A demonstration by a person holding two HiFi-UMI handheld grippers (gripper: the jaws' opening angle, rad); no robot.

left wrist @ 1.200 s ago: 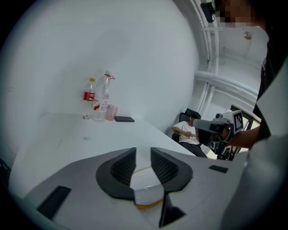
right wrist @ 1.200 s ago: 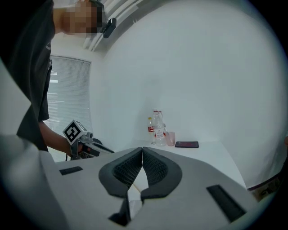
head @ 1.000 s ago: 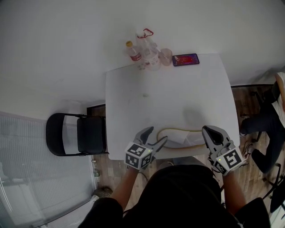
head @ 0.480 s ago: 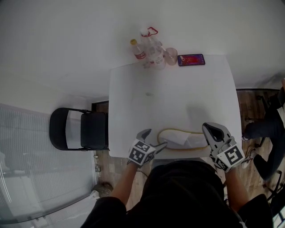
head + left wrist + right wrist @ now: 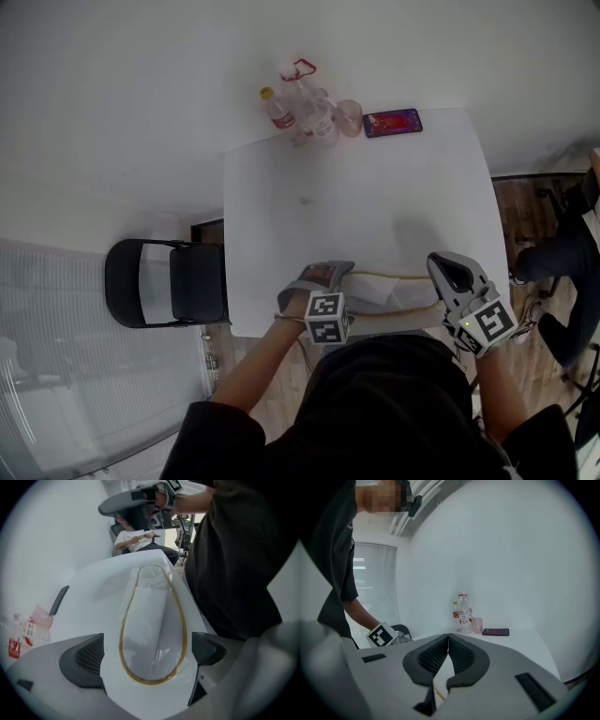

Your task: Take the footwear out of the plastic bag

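Whether the closed right hand-held gripper (image 5: 448, 270) pinches the plastic bag (image 5: 398, 291) cannot be told

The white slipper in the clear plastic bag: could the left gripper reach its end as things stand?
Probably yes: the left gripper has its jaws opening either side of the end of the tan-rimmed white slipper in its clear plastic bag, nothing between.

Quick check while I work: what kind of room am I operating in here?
Probably an office or lab room: white table against a bare wall, black chair by window blinds, another person seated at right.
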